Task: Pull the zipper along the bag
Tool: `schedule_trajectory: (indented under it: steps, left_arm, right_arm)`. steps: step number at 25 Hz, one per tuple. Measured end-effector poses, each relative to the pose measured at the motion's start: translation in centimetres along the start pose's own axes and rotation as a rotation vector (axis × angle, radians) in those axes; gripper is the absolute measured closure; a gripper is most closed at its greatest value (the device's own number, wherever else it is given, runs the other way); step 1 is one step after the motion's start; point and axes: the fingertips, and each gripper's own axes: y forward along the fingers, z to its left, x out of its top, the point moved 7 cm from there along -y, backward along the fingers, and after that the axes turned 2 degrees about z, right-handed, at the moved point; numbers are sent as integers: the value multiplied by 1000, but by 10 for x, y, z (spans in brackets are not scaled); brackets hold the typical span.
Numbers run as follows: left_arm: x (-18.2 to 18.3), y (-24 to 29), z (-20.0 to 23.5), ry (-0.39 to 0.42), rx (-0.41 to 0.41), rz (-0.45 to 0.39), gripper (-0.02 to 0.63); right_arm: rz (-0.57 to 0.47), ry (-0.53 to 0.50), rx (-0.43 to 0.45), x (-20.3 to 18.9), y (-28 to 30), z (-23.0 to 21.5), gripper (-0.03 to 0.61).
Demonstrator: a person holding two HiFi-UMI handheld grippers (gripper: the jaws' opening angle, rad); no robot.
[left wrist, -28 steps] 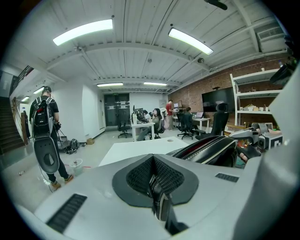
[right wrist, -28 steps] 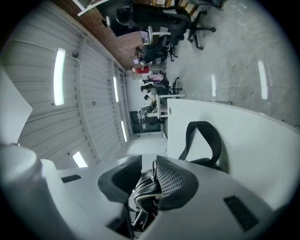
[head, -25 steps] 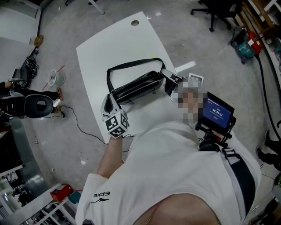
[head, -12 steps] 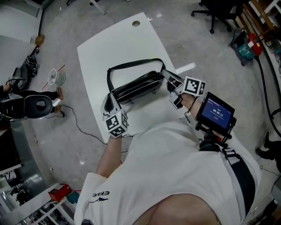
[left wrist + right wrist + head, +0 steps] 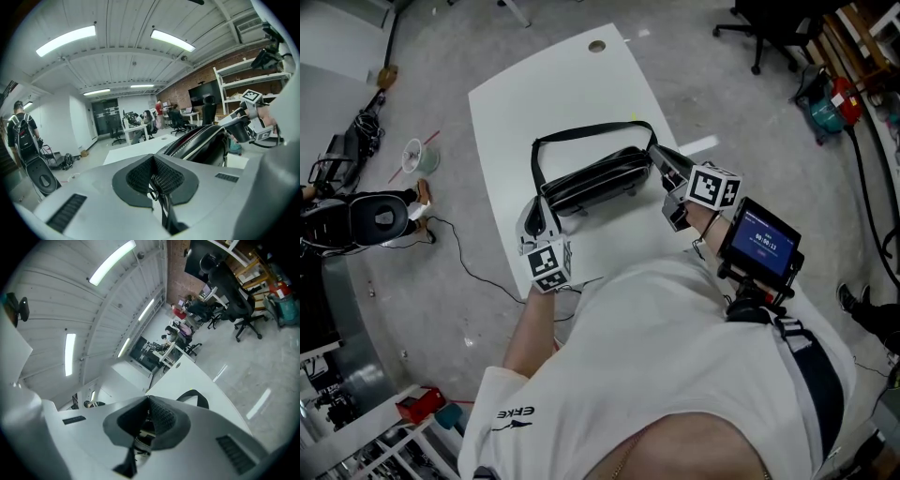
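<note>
Against half a second ago almost nothing has moved: the glossy black oblong bag [image 5: 595,178] lies in the same spot across the middle of the white table [image 5: 534,94], with its black shoulder strap [image 5: 581,133] looped on the far side. Both grippers stay at the bag's ends. A second ago the right gripper was under a mosaic patch; now it shows.

The left gripper [image 5: 534,214] is at the bag's left end, forearm coming up from the table's near edge, marker cube toward the body. In the left gripper view its pads [image 5: 152,176] are pressed together on a thin black tab [image 5: 161,206] with a small ring, and the bag [image 5: 201,140] rises just beyond to the right.

The right gripper [image 5: 667,173] reaches the bag's right end from the near right. Its pads [image 5: 146,420] are closed on a dark hanging tab [image 5: 129,462]. Cannot tell whether either tab is the zipper pull. The strap [image 5: 194,397] and table [image 5: 187,376] lie beyond.
</note>
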Motion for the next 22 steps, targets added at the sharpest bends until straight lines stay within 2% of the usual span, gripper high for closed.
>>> schedule_trajectory:
  steps: [4,8,22]
  left_arm:
    - [-1,6,-7,63,-73,-13,611]
    - [-2,12,-16,94,-116,-10,611]
    - [-1,31,-34,102,-129,-23,612]
  right_arm:
    - [-12,-14,-37,6,-2,-2,565]
    - [-12,-28,-72,9,-5,-6,565]
    - [-8,-88,-116,25,-6,1,566]
